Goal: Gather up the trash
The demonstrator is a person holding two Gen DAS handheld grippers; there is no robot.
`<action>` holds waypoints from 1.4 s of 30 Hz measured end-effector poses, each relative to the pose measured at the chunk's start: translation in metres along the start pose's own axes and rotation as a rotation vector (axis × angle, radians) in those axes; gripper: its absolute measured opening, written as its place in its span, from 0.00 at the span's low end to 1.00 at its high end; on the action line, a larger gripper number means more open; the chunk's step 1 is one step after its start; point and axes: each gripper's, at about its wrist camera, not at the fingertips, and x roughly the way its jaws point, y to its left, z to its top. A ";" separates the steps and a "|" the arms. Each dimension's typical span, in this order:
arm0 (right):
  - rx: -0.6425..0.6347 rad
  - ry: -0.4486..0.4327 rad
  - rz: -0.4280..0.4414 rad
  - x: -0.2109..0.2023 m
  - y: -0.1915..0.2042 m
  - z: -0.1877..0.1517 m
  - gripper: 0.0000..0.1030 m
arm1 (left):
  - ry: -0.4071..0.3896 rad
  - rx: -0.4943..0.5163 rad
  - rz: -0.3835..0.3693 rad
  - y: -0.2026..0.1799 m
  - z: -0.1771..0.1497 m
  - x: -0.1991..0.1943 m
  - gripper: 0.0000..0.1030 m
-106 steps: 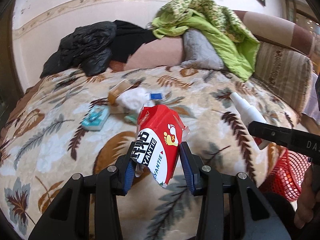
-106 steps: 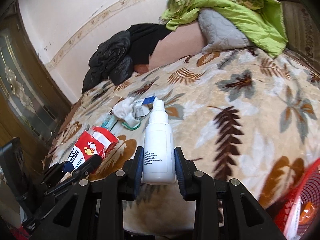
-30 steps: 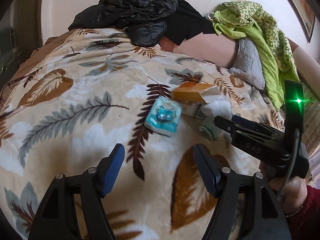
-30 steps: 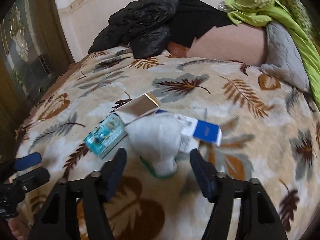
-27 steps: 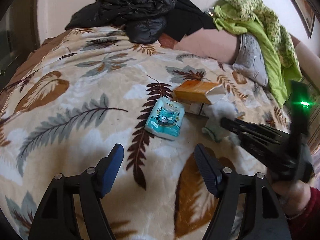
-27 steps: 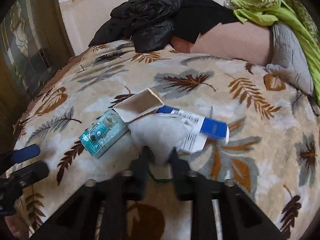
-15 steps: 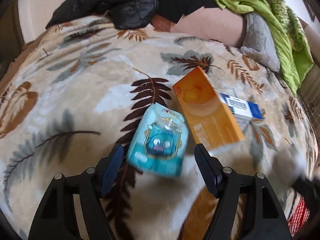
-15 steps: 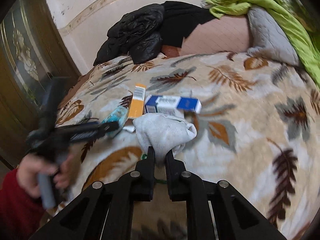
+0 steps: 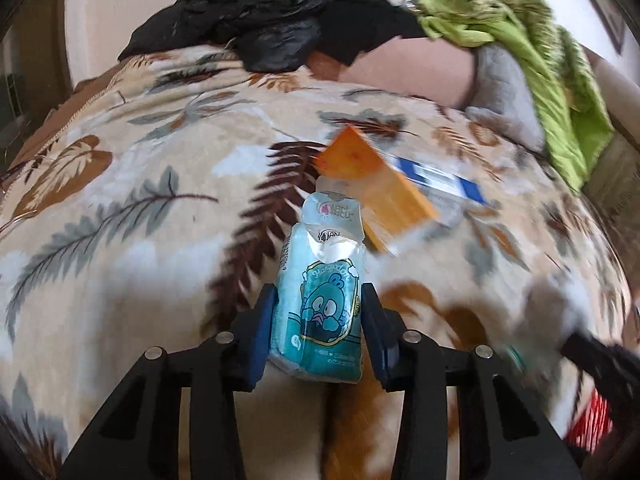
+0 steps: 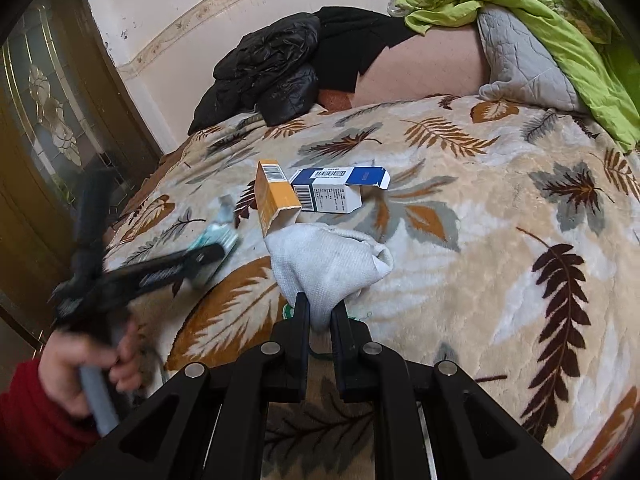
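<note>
My left gripper (image 9: 318,316) is shut on a teal tissue packet (image 9: 320,304) with a cartoon bird, held above the leaf-print bedspread (image 9: 120,240). In the right wrist view that gripper (image 10: 208,258) is blurred at the left with the packet (image 10: 218,236). My right gripper (image 10: 320,312) is shut on a white sock (image 10: 328,260), lifted off the bed. An orange box (image 10: 276,200) and a blue-and-white box (image 10: 336,188) lie side by side on the bedspread beyond the sock. The orange box (image 9: 376,184) also shows in the left wrist view.
A black jacket (image 10: 272,64) lies at the head of the bed. A green blanket (image 10: 520,12) and a grey pillow (image 10: 520,64) are at the back right. A red basket (image 9: 592,420) shows at the bed's right edge. A wooden door (image 10: 48,120) stands at the left.
My left gripper has closed on the teal packet and lifted it. My right gripper, shut on the white sock, has drawn back from the boxes.
</note>
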 end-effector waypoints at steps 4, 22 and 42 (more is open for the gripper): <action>0.000 -0.015 -0.010 -0.009 0.001 -0.006 0.10 | -0.031 0.002 -0.025 -0.020 -0.021 -0.033 0.39; 0.064 -0.051 -0.032 -0.033 -0.018 -0.013 0.10 | -0.148 0.103 0.090 -0.064 -0.053 -0.068 0.39; 0.058 -0.052 -0.039 -0.036 -0.018 -0.014 0.10 | -0.153 0.119 0.096 -0.070 -0.057 -0.069 0.39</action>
